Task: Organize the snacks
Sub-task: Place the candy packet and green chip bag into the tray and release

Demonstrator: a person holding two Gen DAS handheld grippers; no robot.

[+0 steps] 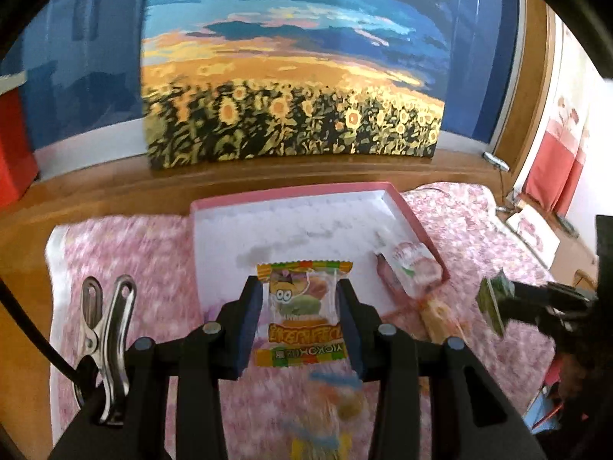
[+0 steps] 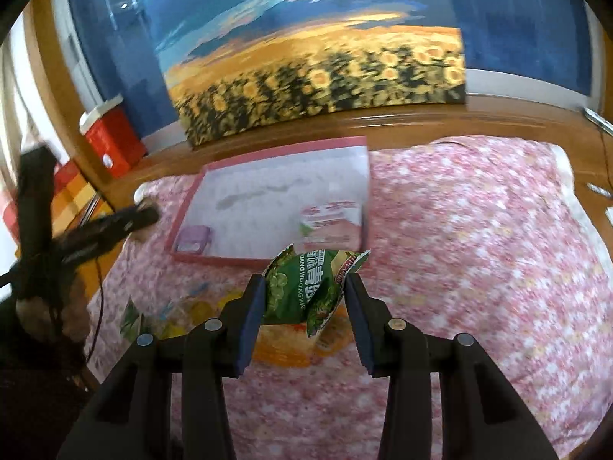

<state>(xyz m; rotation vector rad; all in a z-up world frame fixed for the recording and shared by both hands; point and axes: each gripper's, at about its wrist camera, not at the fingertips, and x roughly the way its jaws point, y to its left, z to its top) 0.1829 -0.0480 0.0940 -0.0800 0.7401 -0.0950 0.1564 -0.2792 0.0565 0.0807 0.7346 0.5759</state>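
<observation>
Right now I have my left gripper (image 1: 300, 316) with its fingers (image 1: 251, 326) closed partway on a clear plastic candy packet with orange, yellow and green print and a cartoon face (image 1: 302, 314), the pads pressing its two sides so it hangs upright between them above the pink floral quilt (image 1: 134, 253) that covers the bed. Just beyond that packet sits the shallow pink-rimmed cardboard tray with a white floor (image 1: 291, 222), lying near the far edge of the quilt, where the quilt meets a wooden ledge (image 1: 115, 188). Inside the tray, at its near right corner, lies a pink and white snack pouch (image 1: 412, 268); from the right wrist view I also see a small lilac packet (image 2: 193, 239) at its near left corner. My right gripper (image 2: 304, 299) has its fingers (image 2: 253, 322) narrowed onto a crumpled green foil snack bag with a grape picture (image 2: 306, 291), and the bag is squeezed between the pads, lifted off the quilt just in front of the tray's near rim. Below it more loose wrapped sweets (image 2: 283, 345), orange and yellow, lie blurred on the quilt. Against the wall behind the ledge leans a sunflower field painting (image 1: 295, 76), and a red cooler box with a white lid (image 2: 111, 134) stands at the ledge's left end.
</observation>
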